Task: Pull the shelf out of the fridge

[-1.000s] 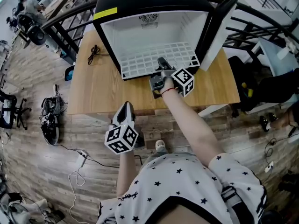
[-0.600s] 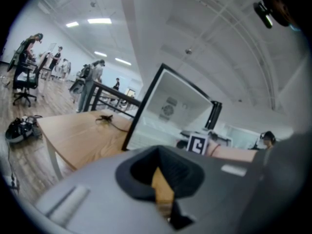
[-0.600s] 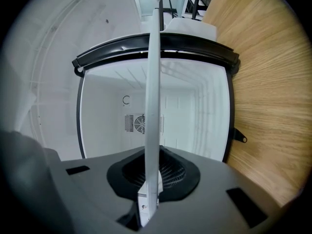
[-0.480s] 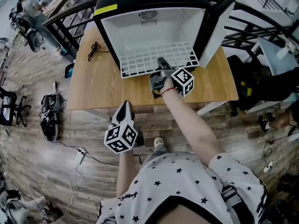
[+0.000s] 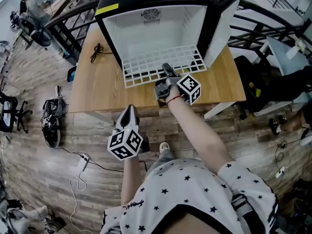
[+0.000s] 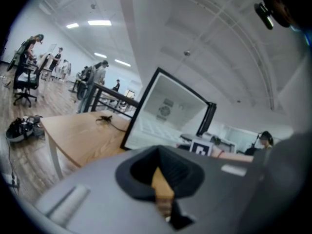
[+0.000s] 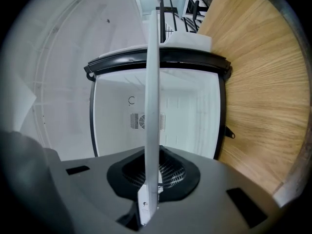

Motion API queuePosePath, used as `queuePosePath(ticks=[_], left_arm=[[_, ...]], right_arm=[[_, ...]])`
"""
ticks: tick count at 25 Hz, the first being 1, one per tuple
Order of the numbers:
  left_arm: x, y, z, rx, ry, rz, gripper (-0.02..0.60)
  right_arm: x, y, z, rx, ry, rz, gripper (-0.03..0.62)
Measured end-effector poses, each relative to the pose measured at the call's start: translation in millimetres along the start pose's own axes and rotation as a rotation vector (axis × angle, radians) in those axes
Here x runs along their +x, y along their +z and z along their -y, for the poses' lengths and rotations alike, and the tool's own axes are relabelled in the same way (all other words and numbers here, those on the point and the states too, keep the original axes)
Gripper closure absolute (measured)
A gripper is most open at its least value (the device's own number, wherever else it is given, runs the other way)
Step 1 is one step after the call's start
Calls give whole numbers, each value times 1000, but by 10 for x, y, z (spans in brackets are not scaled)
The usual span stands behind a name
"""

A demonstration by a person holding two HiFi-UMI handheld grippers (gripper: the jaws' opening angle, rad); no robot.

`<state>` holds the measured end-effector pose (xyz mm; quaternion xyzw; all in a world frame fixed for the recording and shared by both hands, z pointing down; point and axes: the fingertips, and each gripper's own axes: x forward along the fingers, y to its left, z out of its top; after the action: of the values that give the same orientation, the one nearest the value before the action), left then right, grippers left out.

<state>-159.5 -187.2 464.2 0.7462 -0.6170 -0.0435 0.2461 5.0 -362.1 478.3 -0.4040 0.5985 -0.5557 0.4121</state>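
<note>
A black mini fridge point(image 5: 156, 28) with a white inside stands on the wooden table point(image 5: 97, 91), its door point(image 5: 222, 26) swung open to the right. The white wire shelf point(image 5: 158, 65) sticks partly out of its mouth over the table. My right gripper point(image 5: 165, 73) is shut on the middle of the shelf's front edge. In the right gripper view the shelf point(image 7: 152, 82) runs edge-on as a white bar from between the jaws into the fridge point(image 7: 112, 106). My left gripper point(image 5: 129, 115) hangs shut and empty over the floor, in front of the table edge.
A black cable point(image 5: 96, 52) lies on the table left of the fridge. On the floor at the left are a dark bag point(image 5: 51, 123) and a white power strip point(image 5: 84, 164). Black railings and office chairs stand behind. The table point(image 6: 83, 130) reaches left in the left gripper view.
The right gripper has drawn back toward the person, and the shelf has come further out of the fridge. The left gripper has shifted slightly.
</note>
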Motion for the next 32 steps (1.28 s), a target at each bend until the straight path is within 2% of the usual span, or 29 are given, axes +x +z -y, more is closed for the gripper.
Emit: queuePosePath(ticks=[8,32], left_arm=[[-179,-82,230,5,-18,4,575],[-1030,-470,759,49,-51,14,575]], right_arm=[[-340,-69,-187,19,35,-24,556],[-1657,-50,-233,2,48,-27,556]])
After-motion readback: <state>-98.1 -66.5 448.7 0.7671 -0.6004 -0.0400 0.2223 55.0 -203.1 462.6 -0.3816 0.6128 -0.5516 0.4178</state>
